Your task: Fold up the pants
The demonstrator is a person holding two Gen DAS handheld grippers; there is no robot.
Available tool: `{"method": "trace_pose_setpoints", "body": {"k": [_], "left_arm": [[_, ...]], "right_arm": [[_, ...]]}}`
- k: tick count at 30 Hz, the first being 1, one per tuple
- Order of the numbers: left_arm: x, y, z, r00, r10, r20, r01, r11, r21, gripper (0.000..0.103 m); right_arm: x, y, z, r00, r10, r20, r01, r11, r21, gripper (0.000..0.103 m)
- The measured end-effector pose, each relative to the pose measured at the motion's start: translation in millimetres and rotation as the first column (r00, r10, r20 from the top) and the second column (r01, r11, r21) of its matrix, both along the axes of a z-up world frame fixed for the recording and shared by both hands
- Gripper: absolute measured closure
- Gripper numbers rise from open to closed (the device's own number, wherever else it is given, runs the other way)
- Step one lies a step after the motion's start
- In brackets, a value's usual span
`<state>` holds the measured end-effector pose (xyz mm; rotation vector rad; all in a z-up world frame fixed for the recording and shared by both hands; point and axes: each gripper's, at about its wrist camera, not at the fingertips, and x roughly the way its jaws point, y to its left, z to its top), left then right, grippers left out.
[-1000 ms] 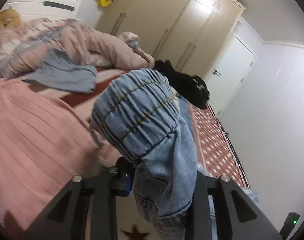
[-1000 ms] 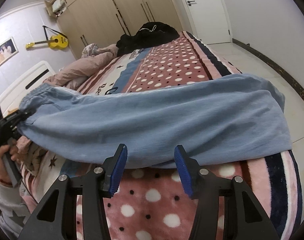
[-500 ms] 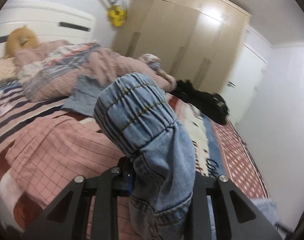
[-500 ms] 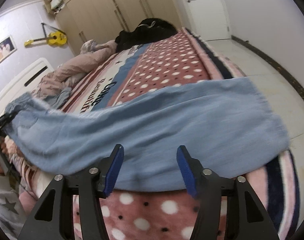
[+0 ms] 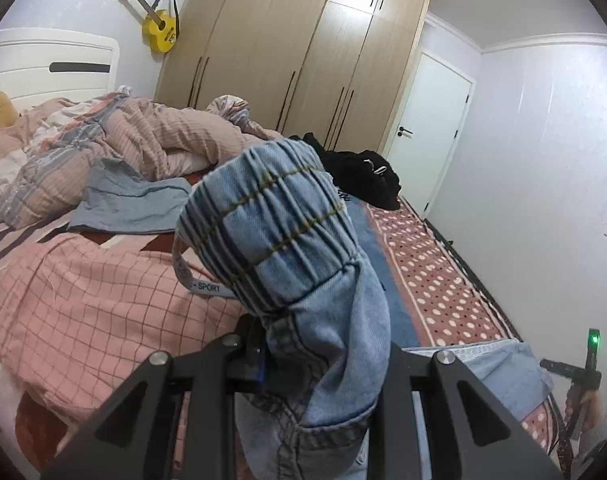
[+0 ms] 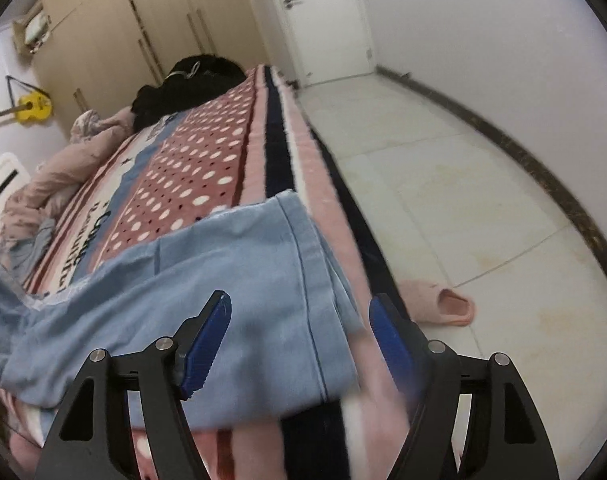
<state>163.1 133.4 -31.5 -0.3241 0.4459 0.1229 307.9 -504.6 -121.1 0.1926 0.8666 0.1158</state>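
My left gripper (image 5: 323,364) is clamped on the pants (image 5: 279,248) at the waist end: the gathered elastic band with its yellow-green stitching bulges up over the jaws, and the denim hangs down between them and fills the middle of my left view. A drawstring tab (image 5: 205,286) printed SPORT dangles off the band's left side.

My right gripper (image 6: 299,328) holds nothing. Its jaws have just been opening and now stand wide apart, blue pads (image 6: 207,344) bare, with the leg end of the pants (image 6: 231,292) lying below and between them but not pressed by either. That end rests flat across the bed (image 6: 207,168), near its long edge, with the hem running toward the floor side. The view is blurred near the bottom.

From the left view the pants' far end shows as a pale blue patch low on the right, beside my right hand (image 5: 587,408).

Elsewhere on the bed are a pink checked cloth (image 5: 87,304), a crumpled pink quilt (image 5: 143,136), a blue garment (image 5: 131,204) and a black heap (image 5: 363,176). A pink slipper (image 6: 443,304) sits on the floor (image 6: 463,184) just beside the bed. A yellow guitar (image 5: 159,32) hangs on the wall next to the wardrobe (image 5: 295,64).
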Motion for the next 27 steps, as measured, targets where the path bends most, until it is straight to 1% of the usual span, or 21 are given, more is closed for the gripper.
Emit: {"method": "trace_pose_setpoints", "body": {"k": [2,3,4,7,8,9,10,12,13,14,15,19,21,22,24,25,26,27], "left_arm": [[0,0,-2,1.000,-0.001,-0.006,0.001,1.000,0.001,0.082],[0,-1,-3,1.000,-0.001,-0.007,0.001,1.000,-0.001,0.082],[0,0,-3,1.000,0.001,-0.008,-0.001,1.000,-0.001,0.082],[-1,2,-4,1.000,0.008,-0.012,-0.008,1.000,0.002,0.082],[0,3,-5,1.000,0.006,-0.013,-0.006,1.000,-0.001,0.082],[-1,2,-4,1.000,0.004,-0.014,-0.004,1.000,-0.002,0.082],[0,4,-5,1.000,0.004,-0.014,-0.004,1.000,-0.003,0.082],[0,5,-5,1.000,0.006,-0.011,-0.006,1.000,-0.008,0.082],[0,4,-4,1.000,0.005,-0.010,-0.005,1.000,-0.009,0.082],[0,4,-5,1.000,0.006,-0.008,-0.006,1.000,-0.011,0.082],[-1,2,-4,1.000,0.007,-0.007,-0.007,1.000,-0.010,0.082],[-1,2,-5,1.000,0.006,-0.006,-0.006,1.000,-0.008,0.082],[-1,3,-5,1.000,0.008,-0.007,-0.008,1.000,-0.011,0.082],[-1,3,-6,1.000,0.009,-0.006,-0.009,1.000,-0.012,0.082],[-1,2,-6,1.000,0.008,-0.005,-0.009,1.000,-0.013,0.082],[-1,2,-6,1.000,0.009,-0.005,-0.009,1.000,-0.012,0.082],[-1,2,-6,1.000,0.009,-0.006,-0.009,1.000,-0.011,0.082],[-1,2,-6,1.000,0.008,-0.007,-0.008,1.000,-0.010,0.082]], "right_arm": [[22,9,-2,0.999,0.032,0.004,-0.032,0.997,-0.076,0.035],[31,12,-4,0.999,0.044,-0.001,-0.044,0.995,-0.089,0.035],[39,12,-6,0.999,0.050,-0.006,-0.051,0.995,-0.088,0.035],[66,10,-13,0.998,0.061,-0.019,-0.061,0.997,-0.036,0.035],[71,10,-14,0.997,0.072,-0.018,-0.073,0.997,-0.022,0.037],[74,12,-13,0.995,0.096,-0.009,-0.096,0.995,-0.008,0.044],[75,15,-12,0.994,0.113,-0.008,-0.113,0.994,-0.008,0.049],[75,23,-11,0.992,0.125,-0.005,-0.125,0.992,-0.036,0.067],[75,27,-10,0.992,0.129,0.000,-0.128,0.990,-0.057,0.073],[75,30,-9,0.992,0.128,0.006,-0.127,0.989,-0.078,0.095],[73,32,-8,0.992,0.122,0.008,-0.121,0.989,-0.083,0.099],[67,31,2,0.993,0.103,0.059,-0.099,0.993,-0.071,0.100],[65,28,5,0.993,0.100,0.056,-0.097,0.993,-0.062,0.100],[67,28,5,0.993,0.110,0.038,-0.108,0.992,-0.061,0.099],[74,27,0,0.991,0.125,-0.038,-0.127,0.991,-0.053,0.091],[77,27,-3,0.989,0.132,-0.064,-0.135,0.990,-0.041,0.085],[77,26,-6,0.987,0.137,-0.082,-0.141,0.989,-0.037,0.071],[78,25,-8,0.986,0.138,-0.090,-0.142,0.989,-0.046,0.064]]}}
